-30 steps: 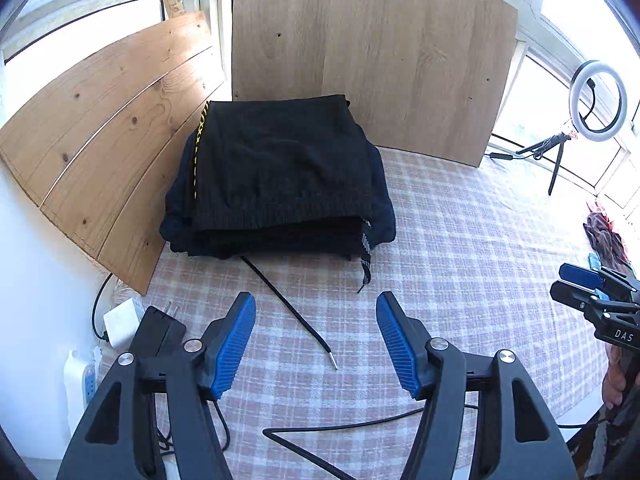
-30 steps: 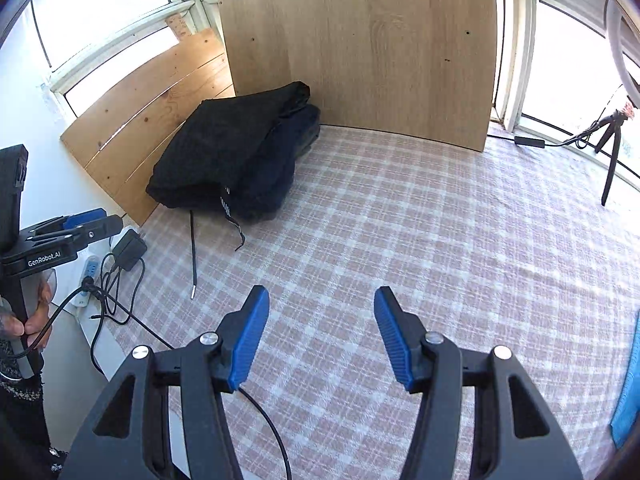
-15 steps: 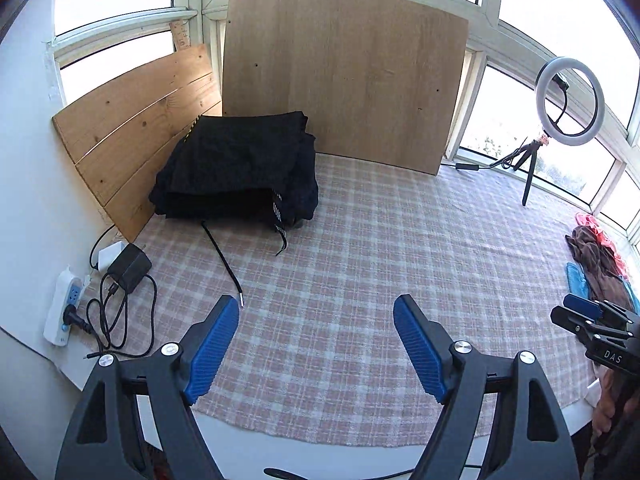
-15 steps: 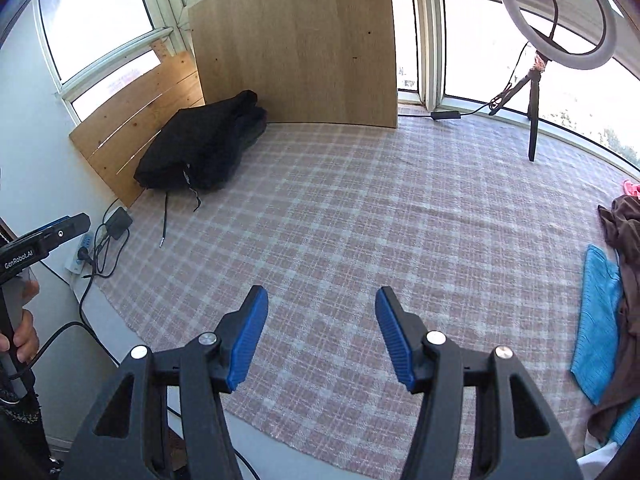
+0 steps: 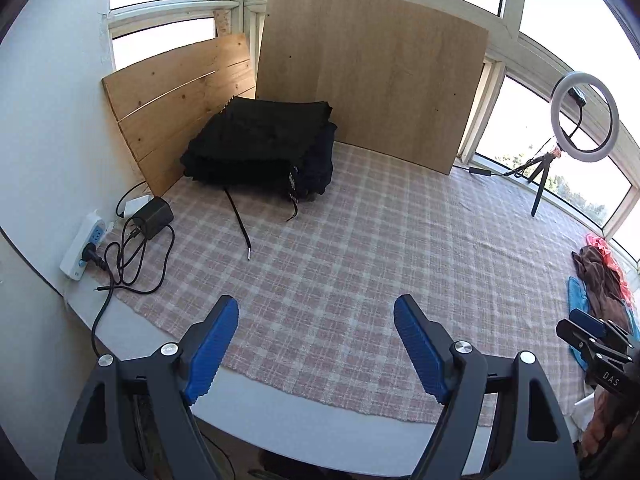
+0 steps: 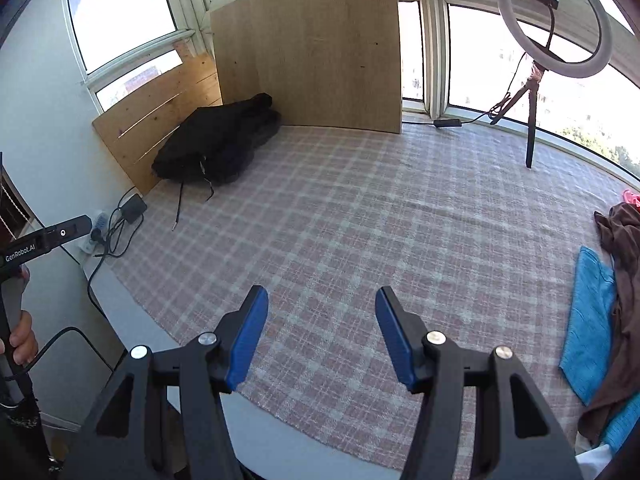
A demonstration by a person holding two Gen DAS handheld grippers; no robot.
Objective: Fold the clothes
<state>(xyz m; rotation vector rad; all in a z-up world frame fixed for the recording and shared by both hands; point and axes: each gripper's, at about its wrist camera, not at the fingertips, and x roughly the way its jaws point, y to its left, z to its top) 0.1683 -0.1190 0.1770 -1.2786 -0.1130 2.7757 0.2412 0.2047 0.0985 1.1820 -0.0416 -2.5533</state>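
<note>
While both tongs (image 5: 316, 344) (image 6: 322, 334) gape empty, pulled farther back from the stack (image 5: 260, 152), only the right view shows the towel (image 6: 588, 320) fully.

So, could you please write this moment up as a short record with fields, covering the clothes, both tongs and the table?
folded: stack of black folded garments in the far left corner, against the wooden boards
unfolded: brown garment lying over a blue cloth at the right edge
left tongs: open, holding nothing
right tongs: open, holding nothing
surface: pink plaid tablecloth
other: white ring light on a tripod; white power strip with black cables at the left edge
</note>
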